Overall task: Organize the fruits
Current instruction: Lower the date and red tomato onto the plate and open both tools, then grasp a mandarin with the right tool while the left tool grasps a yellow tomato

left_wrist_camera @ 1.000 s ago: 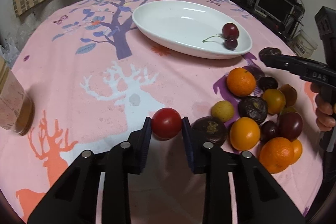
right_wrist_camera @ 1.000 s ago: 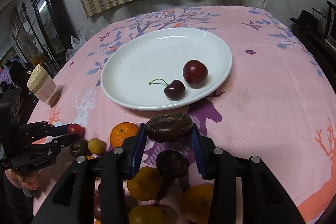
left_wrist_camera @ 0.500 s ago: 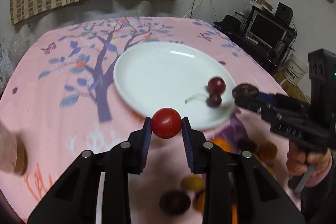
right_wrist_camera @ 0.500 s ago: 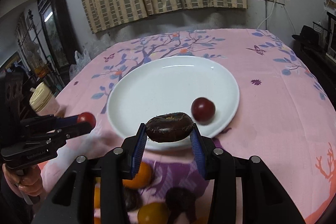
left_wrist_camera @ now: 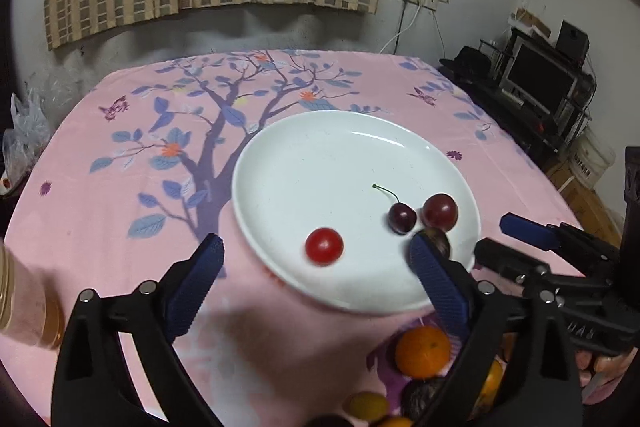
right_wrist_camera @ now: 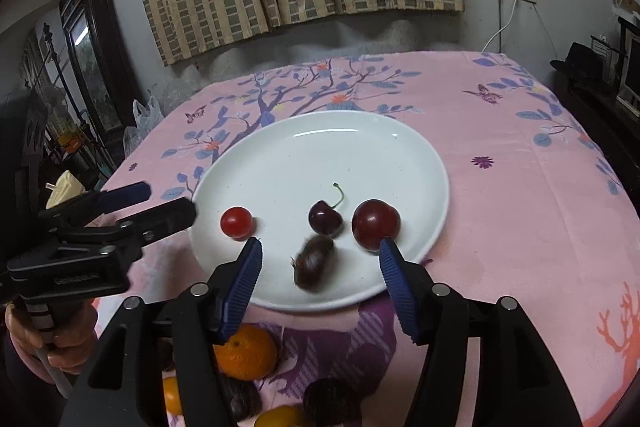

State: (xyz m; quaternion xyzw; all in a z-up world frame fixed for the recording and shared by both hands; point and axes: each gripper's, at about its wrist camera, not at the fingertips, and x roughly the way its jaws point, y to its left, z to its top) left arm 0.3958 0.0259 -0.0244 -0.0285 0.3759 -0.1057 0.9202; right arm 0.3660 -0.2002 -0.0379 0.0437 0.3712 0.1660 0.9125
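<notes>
Both grippers have let go since the earlier frames: red tomato and dark wrinkled fruit, clamped before, now sit on the plate, both blurred.

Left wrist view: left gripper [left_wrist_camera: 316, 269] jaws have just been opening, now spread wide, nothing between the pads. Red cherry tomato [left_wrist_camera: 324, 245] on the white plate [left_wrist_camera: 320, 155], lower middle of frame, clear of both fingers. Stemmed cherry [left_wrist_camera: 402, 218] and round dark-red fruit [left_wrist_camera: 440, 212] just right of it, touching each other. Dark wrinkled fruit [left_wrist_camera: 436, 241] half hidden behind the right finger. Right gripper [left_wrist_camera: 504, 239] at right edge, jaws apart, empty. Orange [left_wrist_camera: 423, 351] and other fruits on the pink tablecloth [left_wrist_camera: 120, 187] at bottom right.

Right wrist view: right gripper [right_wrist_camera: 320, 267] jaws have just been opening, parted, pads off the dark wrinkled fruit [right_wrist_camera: 314, 261], which lies on the plate [right_wrist_camera: 320, 147] near its front rim, between the fingers. Tomato [right_wrist_camera: 236, 222], cherry [right_wrist_camera: 325, 218], dark-red fruit [right_wrist_camera: 376, 224] in a row behind it. Left gripper [right_wrist_camera: 168, 201] at left, open, empty.
</notes>
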